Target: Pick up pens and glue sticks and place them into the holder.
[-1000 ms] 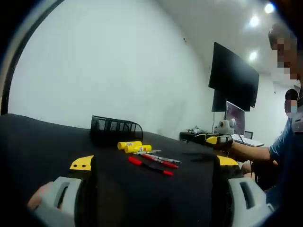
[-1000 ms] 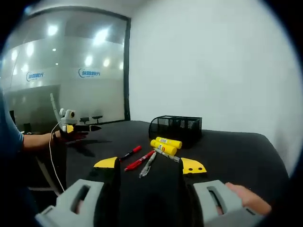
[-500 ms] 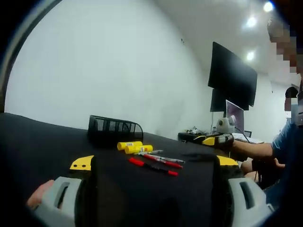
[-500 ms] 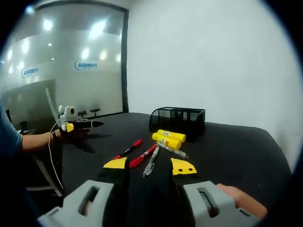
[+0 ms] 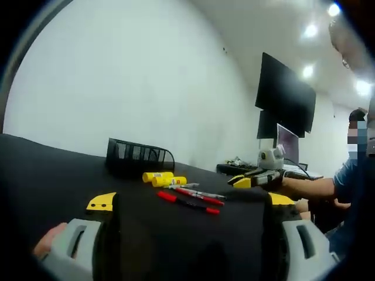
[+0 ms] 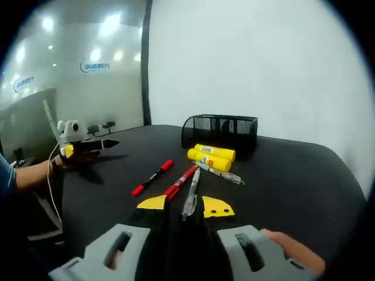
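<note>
The pens and glue sticks lie loose on the black table (image 6: 304,187), none yet in the black mesh holder (image 6: 220,132) standing just behind them. Two yellow glue sticks (image 6: 212,157) rest side by side nearest the holder. A grey pen (image 6: 190,199) points toward the right gripper (image 6: 184,206), a red pen (image 6: 180,181) lies touching or just beside it, a silver pen (image 6: 221,174) runs along the front of the glue sticks, and another red pen (image 6: 152,177) lies a little apart to the side.

The main risk is a bad first grasp: the grey and red pens lie so close that jaws closing on one could catch or roll the other, and a pen pinched near its end could swing and slip out over the holder. The round glue sticks could also roll if nudged.

The right gripper is low over the table, its jaws narrowly parted with the grey pen's near end between or just beyond the tips; whether they touch it is hard to tell. The left gripper (image 5: 190,202) is held back from the pile, level, its jaws wide apart and holding nothing; in the right gripper view it hovers off to the side above the table edge.
</note>
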### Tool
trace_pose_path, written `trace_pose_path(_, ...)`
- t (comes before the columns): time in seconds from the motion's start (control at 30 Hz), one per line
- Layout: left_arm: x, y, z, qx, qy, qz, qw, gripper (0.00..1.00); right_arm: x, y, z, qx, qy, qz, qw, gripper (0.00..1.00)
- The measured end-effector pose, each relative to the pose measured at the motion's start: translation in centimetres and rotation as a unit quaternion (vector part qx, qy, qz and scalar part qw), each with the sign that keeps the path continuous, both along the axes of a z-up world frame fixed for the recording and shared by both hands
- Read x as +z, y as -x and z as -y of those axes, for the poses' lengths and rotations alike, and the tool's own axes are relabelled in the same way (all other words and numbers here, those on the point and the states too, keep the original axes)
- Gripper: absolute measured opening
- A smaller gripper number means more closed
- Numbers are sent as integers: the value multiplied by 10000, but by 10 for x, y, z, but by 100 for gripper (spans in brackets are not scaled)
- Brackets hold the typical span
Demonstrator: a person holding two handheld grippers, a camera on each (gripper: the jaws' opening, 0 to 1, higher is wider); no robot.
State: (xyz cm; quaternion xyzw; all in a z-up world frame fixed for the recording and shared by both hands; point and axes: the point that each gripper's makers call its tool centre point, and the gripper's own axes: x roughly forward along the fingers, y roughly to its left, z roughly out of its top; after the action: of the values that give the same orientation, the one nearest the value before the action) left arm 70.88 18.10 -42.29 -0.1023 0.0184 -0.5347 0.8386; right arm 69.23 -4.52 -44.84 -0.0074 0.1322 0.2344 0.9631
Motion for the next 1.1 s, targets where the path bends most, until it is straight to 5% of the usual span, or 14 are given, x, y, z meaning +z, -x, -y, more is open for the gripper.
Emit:
trace_pose_path(0.67,4,-3,-5,120,85,137,9998,96,-4,-67,-13,-255,406,-996,9939,15)
trace_pose_path(1.1,5,2,-2,-1,93,191,9998,96,-12,-85,-17,-131,773,-1608,9839,17)
